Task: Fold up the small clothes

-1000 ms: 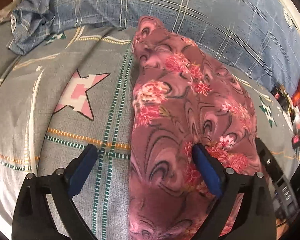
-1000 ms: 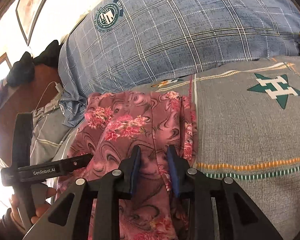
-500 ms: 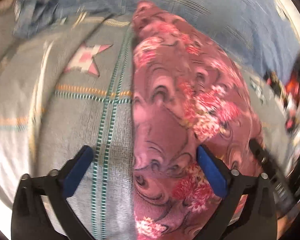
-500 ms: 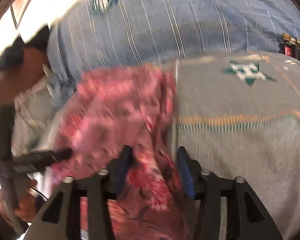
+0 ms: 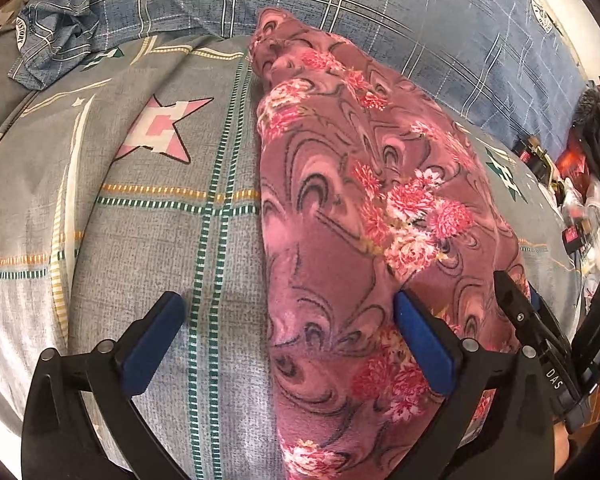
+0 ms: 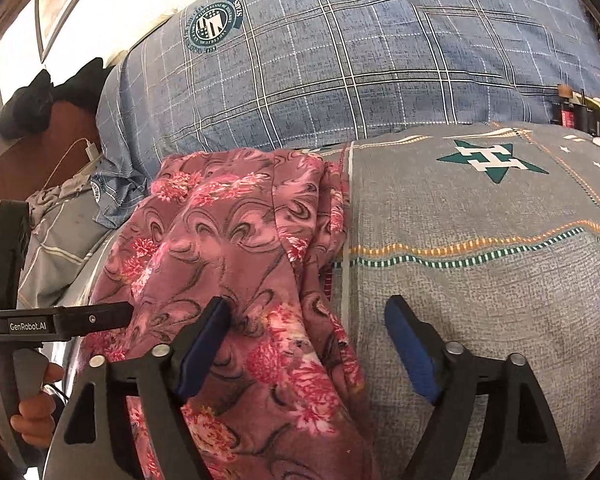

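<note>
A mauve garment with pink flowers (image 5: pixel 360 200) lies lengthwise, folded into a long strip, on the grey star-print bedsheet (image 5: pixel 140 240). My left gripper (image 5: pixel 288 320) is open wide over the garment's near left edge; its right pad (image 5: pixel 424 348) lies over the cloth and its left pad over bare sheet. In the right wrist view the same garment (image 6: pixel 228 240) fills the left half. My right gripper (image 6: pixel 308 340) has its jaws opening, with the garment's right edge loose between them. The left gripper's body (image 6: pixel 60 320) and the hand holding it (image 6: pixel 32 412) show at the far left.
A blue plaid pillow (image 6: pixel 340 60) lies across the far end of the bed, just past the garment's top. A crumpled blue plaid cloth (image 5: pixel 56 36) sits at the far left. Small clutter (image 5: pixel 572 168) is off the bed's right side. A wooden headboard (image 6: pixel 20 168) and a white cable (image 6: pixel 80 148) are at the left.
My right jaws have spread from nearly shut on a fold of the garment to wide apart, and the cloth lies loose. Both grippers have shifted slightly along the garment; the left stays wide.
</note>
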{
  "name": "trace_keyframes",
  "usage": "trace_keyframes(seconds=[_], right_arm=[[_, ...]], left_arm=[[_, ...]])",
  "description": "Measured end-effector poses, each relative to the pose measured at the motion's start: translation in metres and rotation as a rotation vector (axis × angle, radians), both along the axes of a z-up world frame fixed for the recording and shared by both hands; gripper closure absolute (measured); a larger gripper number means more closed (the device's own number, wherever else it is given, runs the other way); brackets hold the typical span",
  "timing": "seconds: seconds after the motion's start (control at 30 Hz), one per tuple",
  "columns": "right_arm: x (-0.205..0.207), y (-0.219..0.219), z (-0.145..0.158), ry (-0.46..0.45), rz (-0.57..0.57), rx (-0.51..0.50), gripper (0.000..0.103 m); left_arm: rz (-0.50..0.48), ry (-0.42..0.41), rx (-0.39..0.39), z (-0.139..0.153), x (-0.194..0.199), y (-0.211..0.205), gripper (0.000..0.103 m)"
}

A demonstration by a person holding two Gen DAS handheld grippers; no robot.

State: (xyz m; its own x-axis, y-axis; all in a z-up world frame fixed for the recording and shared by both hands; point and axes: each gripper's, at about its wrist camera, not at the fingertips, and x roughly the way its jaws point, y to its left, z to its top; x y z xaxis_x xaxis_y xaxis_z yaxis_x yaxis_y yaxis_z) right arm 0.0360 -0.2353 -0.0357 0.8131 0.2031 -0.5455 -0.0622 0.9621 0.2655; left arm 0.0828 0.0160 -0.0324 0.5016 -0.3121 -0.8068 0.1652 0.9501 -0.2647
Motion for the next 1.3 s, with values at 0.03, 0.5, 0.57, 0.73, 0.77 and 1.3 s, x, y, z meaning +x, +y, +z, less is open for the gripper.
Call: trace_keyframes(seconds=[0.03,0.5,0.57,0.73,0.77,1.3], right_arm=[[0.002,0.001,0.0,0.004,-0.006,0.009,0.014],[0.008,-0.013,0.018,0.103,-0.035,0.029,0.001],[0.01,-0.021,0.034,0.049,-0.067,0.029,0.001],[0.056,-0.018,0.058,0.061,-0.03,0.039,0.005],[0.066,-0.016,0.057,0.073,-0.019,0.049,0.008],[0.108,-0.033,0.014,0.17,0.021,0.2,0.098]], left_arm=[[-0.003,-0.002,-0.001,0.0,0.0,0.0,0.0],[0.021,-0.032,-0.05,0.013,0.001,0.018,0.0],[0.042,-0.078,-0.043,0.028,0.006,0.022,0.0],[0.047,-0.055,-0.057,0.048,0.046,0.013,0.0],[0.049,-0.043,-0.064,0.048,0.056,0.01,0.0],[0.108,0.051,0.007,0.015,0.101,-0.016,0.0]])
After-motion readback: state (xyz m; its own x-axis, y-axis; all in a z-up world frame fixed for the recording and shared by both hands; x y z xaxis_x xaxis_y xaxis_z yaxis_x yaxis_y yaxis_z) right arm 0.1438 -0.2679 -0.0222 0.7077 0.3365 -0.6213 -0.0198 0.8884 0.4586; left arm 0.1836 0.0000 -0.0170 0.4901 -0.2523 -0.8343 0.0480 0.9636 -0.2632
